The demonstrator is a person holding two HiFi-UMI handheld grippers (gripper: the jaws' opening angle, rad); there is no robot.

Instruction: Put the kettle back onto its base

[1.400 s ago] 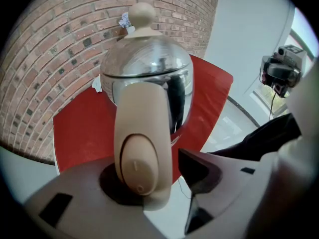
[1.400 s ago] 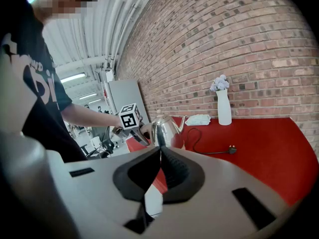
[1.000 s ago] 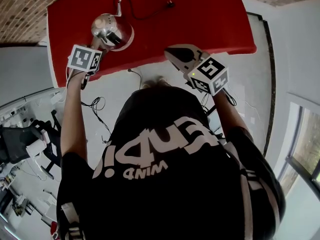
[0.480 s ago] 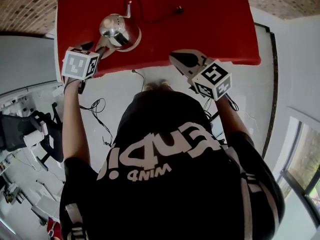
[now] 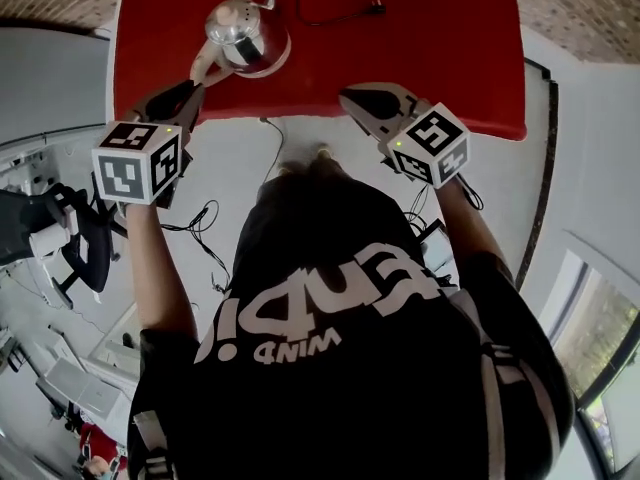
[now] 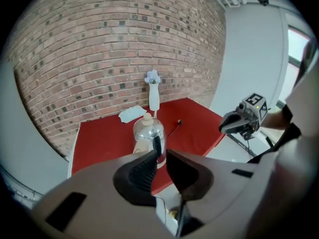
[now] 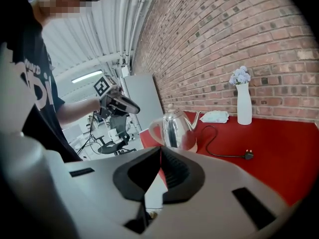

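Kettle (image 5: 240,30) sits on its base (image 5: 282,56) on the red worktop (image 5: 430,48), ahead of and below our left tool (image 5: 183,98), handle toward it, spout away; left is nearer. Left jaws narrowly apart, just been closing, nothing between. Right tool (image 5: 352,98) jaws together, empty. A second ago left was at the handle; now lifted clear

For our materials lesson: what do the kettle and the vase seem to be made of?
Kettle: polished metal, likely steel, judging by its mirror-like reflections.
Vase: white and smooth, probably ceramic, possibly glass. It shows only a soft, even sheen.
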